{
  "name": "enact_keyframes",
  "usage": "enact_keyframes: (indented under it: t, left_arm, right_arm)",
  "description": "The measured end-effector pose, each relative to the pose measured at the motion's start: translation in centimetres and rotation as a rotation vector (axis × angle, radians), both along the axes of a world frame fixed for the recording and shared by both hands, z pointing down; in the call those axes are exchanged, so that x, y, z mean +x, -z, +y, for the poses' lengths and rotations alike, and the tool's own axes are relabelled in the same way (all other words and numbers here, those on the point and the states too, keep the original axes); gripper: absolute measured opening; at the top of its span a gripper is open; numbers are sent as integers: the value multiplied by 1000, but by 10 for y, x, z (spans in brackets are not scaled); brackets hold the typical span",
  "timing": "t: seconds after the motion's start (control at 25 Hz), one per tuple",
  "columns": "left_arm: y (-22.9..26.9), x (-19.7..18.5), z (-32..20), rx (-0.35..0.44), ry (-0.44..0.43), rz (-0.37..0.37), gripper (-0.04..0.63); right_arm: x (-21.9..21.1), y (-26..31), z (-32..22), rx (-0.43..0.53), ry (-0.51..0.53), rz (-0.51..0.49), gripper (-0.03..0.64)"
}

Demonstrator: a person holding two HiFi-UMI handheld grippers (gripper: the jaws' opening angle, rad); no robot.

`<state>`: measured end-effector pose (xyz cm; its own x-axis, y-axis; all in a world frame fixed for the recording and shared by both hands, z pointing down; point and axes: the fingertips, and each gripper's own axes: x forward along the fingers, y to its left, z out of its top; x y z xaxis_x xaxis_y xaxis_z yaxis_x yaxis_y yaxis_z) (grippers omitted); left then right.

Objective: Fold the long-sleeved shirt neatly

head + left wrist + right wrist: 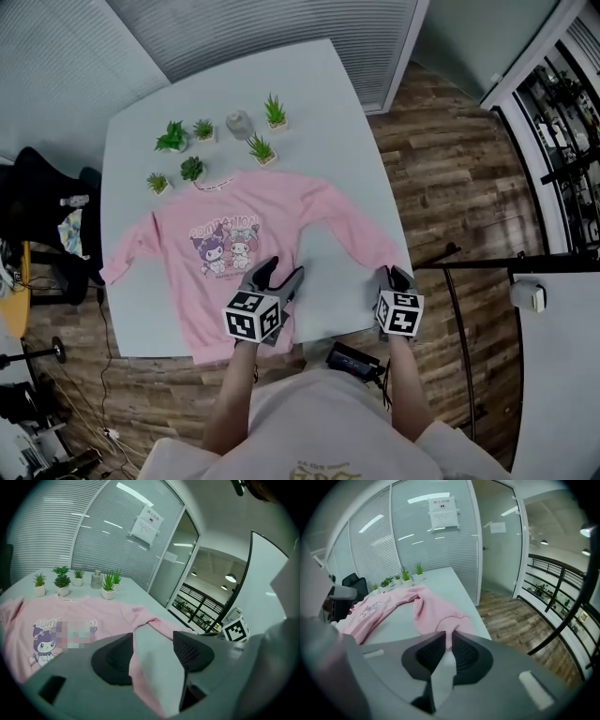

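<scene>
Right gripper view: your right gripper (449, 635) clenches the pink shirt's cuff (443, 617); your left gripper (153, 635) gapes over its edge (136, 676).

The long-sleeved shirt (234, 253) is seen in soft pink, printed with purple and pink cartoon figures; the worktop (319, 103) is shown pale grey; green plants (172, 138) are potted in white; grey shells, black pads and black-and-white marker squares are carried by the left hand-held gripper (278, 272) and right hand-held gripper (392, 275); brown planks are seen on the floor (441, 178).
</scene>
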<state>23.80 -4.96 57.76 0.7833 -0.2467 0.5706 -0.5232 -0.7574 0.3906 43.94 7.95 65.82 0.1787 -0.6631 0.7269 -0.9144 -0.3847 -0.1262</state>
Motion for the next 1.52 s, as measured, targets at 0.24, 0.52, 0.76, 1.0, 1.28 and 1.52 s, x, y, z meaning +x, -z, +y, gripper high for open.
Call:
enact_keyframes:
  t: [0.24,0.52,0.76,1.0,1.28,1.52]
  left_arm:
    - [6,0,-11,13,16,-4,262]
    - [20,2,-19,31,25,6,252]
    - [37,3,-29,56,48,35,255]
    - [44,-7,-39,96,50,7,272]
    - [52,-41,-55,112,132,2,273]
    - [61,-86,-72,149,205,-7,290]
  right_arm:
    - [25,38,-13,156,-81,-53,52]
    - [53,89,-34,399,-148,-166,52]
    - [71,108,-48,402,-120,-106,52]
    - [90,121,-57,428,-131,-84,52]
    - [83,142,-75,470,-90,-65,52]
    - [61,156,-93,485,-21,-51,52]
